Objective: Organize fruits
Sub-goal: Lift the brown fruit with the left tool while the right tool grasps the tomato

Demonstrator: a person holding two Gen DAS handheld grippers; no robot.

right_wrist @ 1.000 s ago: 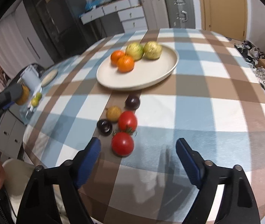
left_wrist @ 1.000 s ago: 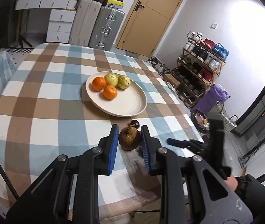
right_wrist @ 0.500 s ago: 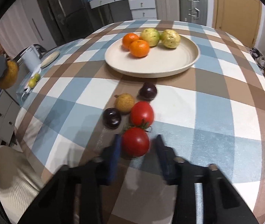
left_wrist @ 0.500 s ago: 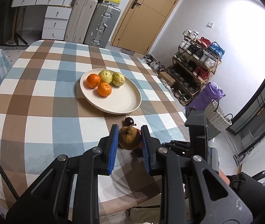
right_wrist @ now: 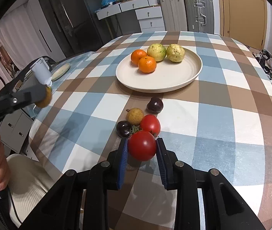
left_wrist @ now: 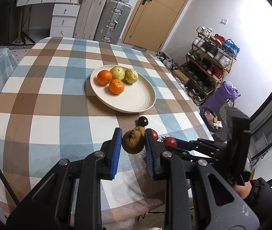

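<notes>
Left tongs (left_wrist: pixel 132 143): clamped on brown pear (left_wrist: pixel 132 141), firm, rough, grips well.
Right tongs (right_wrist: pixel 141 150): just closed round tomato (right_wrist: pixel 142 145), smooth, soft; squeeze gently across its middle.

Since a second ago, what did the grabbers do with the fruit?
The right gripper came forward and its jaws have just closed on the nearest tomato, which was lying free before. The left gripper kept holding its brown fruit. The plate and the other fruit stayed put.
</notes>
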